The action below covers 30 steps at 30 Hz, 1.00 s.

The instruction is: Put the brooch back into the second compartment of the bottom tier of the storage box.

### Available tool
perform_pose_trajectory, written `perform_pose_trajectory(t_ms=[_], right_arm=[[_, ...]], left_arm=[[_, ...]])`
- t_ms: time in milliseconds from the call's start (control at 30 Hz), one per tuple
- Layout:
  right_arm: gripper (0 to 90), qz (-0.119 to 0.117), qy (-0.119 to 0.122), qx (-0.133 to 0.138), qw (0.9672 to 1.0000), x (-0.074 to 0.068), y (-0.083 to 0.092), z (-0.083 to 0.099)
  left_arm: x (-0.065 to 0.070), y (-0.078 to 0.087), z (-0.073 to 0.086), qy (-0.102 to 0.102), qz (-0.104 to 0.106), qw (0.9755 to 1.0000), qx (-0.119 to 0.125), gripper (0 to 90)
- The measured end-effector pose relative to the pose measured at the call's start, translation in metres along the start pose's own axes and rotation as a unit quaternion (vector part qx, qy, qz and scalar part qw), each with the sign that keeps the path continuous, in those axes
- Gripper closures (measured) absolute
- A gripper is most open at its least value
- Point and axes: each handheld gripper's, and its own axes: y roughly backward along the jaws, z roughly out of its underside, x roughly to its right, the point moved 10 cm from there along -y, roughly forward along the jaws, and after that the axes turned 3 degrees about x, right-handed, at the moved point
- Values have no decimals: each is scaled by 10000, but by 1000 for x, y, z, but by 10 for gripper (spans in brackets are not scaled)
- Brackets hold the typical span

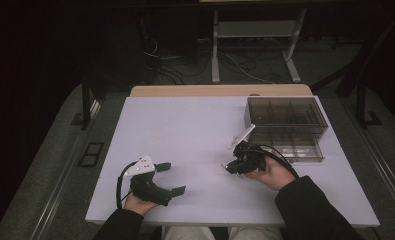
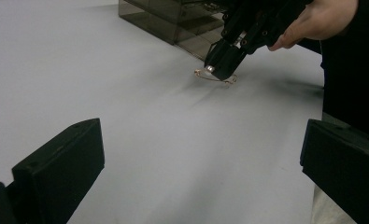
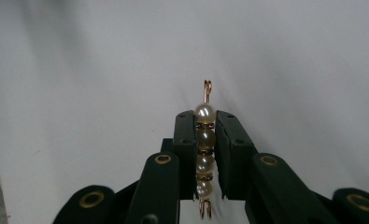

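A gold-wire pin strung with several pearls [image 3: 204,140] lies between the jaws of my right gripper [image 3: 205,119], which is shut on it; one wire loop pokes out past the tips. In the high view the right gripper [image 1: 232,167] points down-left at the white table [image 1: 185,130], just in front of the organiser box. The left gripper view shows its tips low over the table, with the pin's wire [image 2: 215,78] at the surface. My left gripper [image 1: 171,178] rests near the front left edge, open, with nothing between its jaws.
A smoky clear organiser box [image 1: 285,117] with compartments stands at the table's right rear, a lower tray part in front of it; its corner [image 2: 173,21] shows in the left gripper view. Floor cables and a metal frame lie beyond the table.
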Motion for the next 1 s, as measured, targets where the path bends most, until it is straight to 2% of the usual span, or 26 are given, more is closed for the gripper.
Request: perform_pose_trajectory(t_ms=[67,167,433,1000], right_arm=[[785,7,8,23,10000,1,3,-1],[785,-46,-109,118,9999,2,10,-5],[785,73,-193,332,9992,15,31,-11],[785,244,-350,596,9973,29,57,-14]], left_arm=[[0,0,0,3,1,10000,0,0],[0,0,0,5,4,10000,0,0],[0,0,0,4,1,10000,-3,0],[0,0,0,12,-3,10000,8,0]])
